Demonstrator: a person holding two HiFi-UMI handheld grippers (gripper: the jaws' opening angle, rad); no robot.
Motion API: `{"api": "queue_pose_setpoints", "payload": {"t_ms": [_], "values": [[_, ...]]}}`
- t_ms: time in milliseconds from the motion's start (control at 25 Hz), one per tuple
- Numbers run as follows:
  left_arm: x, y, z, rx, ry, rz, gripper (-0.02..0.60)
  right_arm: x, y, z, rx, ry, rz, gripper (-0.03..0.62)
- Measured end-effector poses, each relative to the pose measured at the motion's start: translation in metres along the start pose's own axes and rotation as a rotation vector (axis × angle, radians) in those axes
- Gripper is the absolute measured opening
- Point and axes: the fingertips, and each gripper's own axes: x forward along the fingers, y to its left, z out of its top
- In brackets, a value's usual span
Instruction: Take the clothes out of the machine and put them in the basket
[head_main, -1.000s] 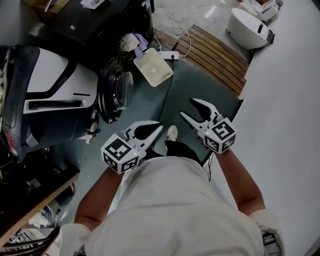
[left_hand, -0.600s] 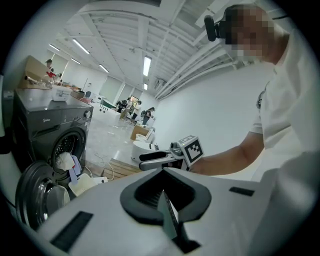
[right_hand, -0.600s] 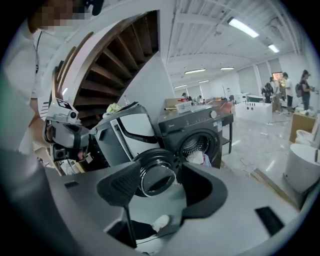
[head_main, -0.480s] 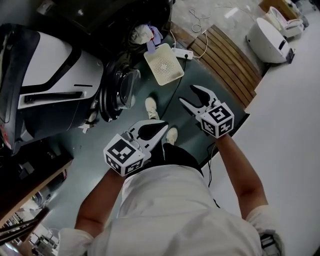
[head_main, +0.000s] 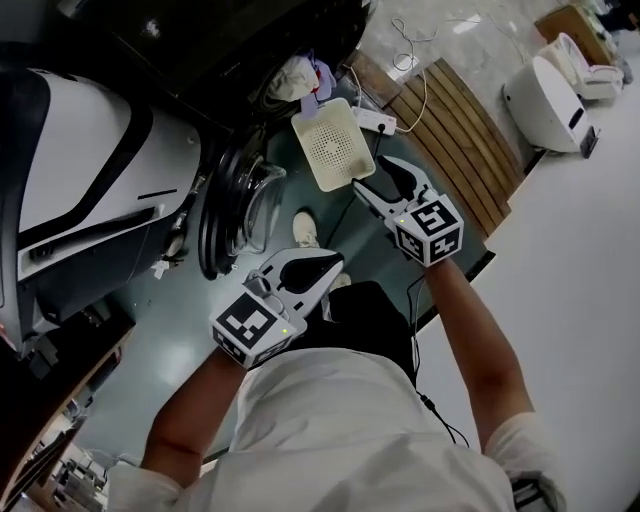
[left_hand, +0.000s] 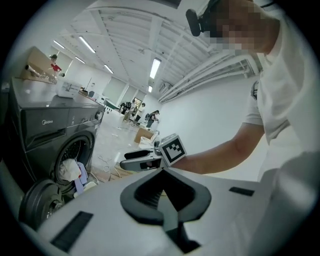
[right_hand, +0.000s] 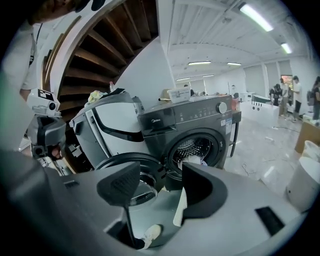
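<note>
The dark washing machine (right_hand: 200, 127) stands with its round door (head_main: 235, 205) swung open. Clothes (head_main: 300, 72), white and lilac, bulge from the drum (right_hand: 192, 161) and show in the left gripper view as clothes (left_hand: 70, 170). A white perforated basket (head_main: 333, 143) lies on the floor before the machine. My right gripper (head_main: 370, 175) hovers at the basket's right edge; its jaws have just been opening and hold nothing, as the right gripper (right_hand: 157, 186) shows. My left gripper (head_main: 318, 268), lower and nearer my body, is shut and empty; the left gripper (left_hand: 162, 172) shows its tips meeting.
A white and black appliance (head_main: 70, 190) stands left of the door. A slatted wooden board (head_main: 450, 110), a power strip (head_main: 375, 120) with cables, and a white round device (head_main: 550, 85) lie to the right. My shoe (head_main: 305, 228) is below the basket.
Both grippers have moved up the picture towards the basket and machine, the right one furthest. The basket and open door now lie closer to them. The person has stepped forward.
</note>
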Motion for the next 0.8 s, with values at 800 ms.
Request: {"api": "queue_pose_setpoints", "payload": {"t_ms": [800], "values": [[0.087, 0.129, -0.013, -0.104, -0.013, 0.109, -0.002, 0.222, -0.132, -0.038, -0.075, 0.16, 0.138, 0.336]]}}
